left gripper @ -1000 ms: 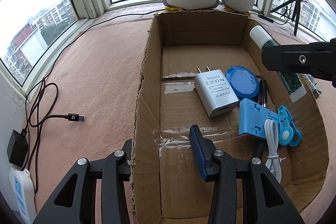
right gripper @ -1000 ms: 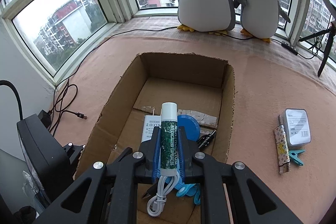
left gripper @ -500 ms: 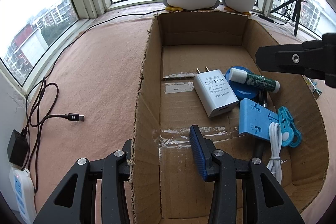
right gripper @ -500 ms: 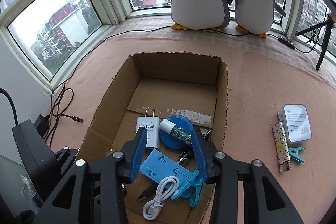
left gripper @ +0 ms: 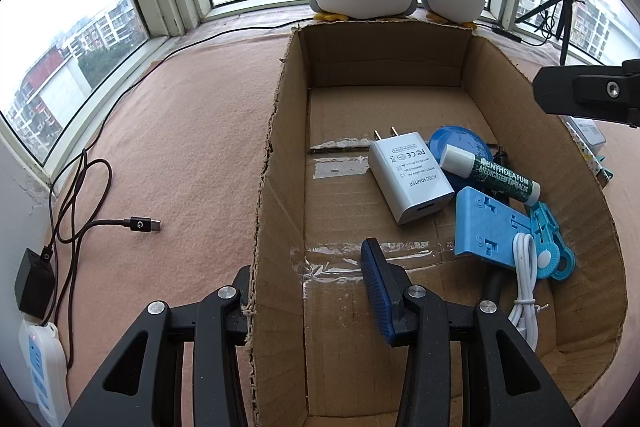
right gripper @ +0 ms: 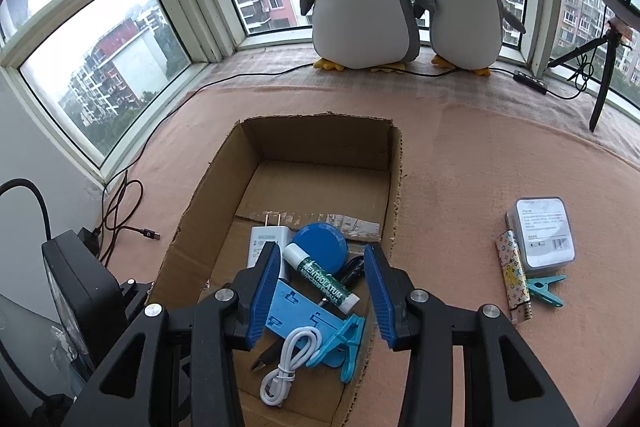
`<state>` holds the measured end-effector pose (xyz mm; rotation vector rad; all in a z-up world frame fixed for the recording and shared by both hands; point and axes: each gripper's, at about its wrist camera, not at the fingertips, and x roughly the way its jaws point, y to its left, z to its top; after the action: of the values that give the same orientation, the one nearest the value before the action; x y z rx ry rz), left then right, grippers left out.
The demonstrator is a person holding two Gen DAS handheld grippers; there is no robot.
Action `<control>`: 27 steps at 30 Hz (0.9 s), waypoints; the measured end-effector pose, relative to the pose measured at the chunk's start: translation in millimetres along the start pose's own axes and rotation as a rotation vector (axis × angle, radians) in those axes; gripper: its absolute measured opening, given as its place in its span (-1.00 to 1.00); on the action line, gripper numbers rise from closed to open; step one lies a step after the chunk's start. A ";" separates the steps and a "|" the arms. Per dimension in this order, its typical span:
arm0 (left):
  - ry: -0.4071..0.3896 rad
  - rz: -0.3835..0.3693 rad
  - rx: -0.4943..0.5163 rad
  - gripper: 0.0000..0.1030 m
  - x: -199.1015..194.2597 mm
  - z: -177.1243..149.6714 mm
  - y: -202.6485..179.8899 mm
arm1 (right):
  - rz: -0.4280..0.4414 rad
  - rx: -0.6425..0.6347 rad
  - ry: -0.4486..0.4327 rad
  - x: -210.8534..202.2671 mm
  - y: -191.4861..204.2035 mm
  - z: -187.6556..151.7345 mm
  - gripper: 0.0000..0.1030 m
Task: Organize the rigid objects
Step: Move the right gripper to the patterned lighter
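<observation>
— At the right of the right wrist view, what's left outside the cardboard box (right gripper: 396,187)?

— A patterned lighter (right gripper: 514,277), long axis running up the frame, touching a clear case (right gripper: 542,237); a clip (right gripper: 546,289) beside them. My right gripper (right gripper: 320,287) is nearer, spread and empty over the lip balm (right gripper: 322,281) lying in the box.

— The left?

— My left gripper (left gripper: 308,295) straddles the box wall; whether it pinches, I cannot tell, its left pad is hidden.

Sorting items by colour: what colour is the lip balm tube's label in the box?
Dark green with white lettering, on the lip balm; clearest in the left wrist view.
</observation>
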<state>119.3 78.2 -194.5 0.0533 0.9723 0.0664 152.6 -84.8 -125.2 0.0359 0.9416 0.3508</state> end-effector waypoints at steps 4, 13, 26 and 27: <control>0.000 0.000 0.001 -0.13 -0.1 -0.2 -0.2 | -0.009 0.015 -0.009 -8.6 -14.8 -3.0 -0.23; 0.000 0.000 0.001 -0.13 0.1 -0.2 -0.3 | -0.050 0.078 -0.015 -22.4 -67.8 -14.4 -0.23; 0.000 0.002 0.002 -0.13 0.5 0.1 -0.6 | -0.113 0.131 0.032 -7.1 -120.0 -23.9 -0.23; 0.000 0.002 0.002 -0.13 0.4 0.0 -0.6 | -0.115 0.132 0.037 -4.7 -121.4 -23.9 -0.23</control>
<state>119.6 77.6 -194.9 0.0562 0.9724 0.0667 164.9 -203.6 -157.8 0.0954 0.9981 0.1831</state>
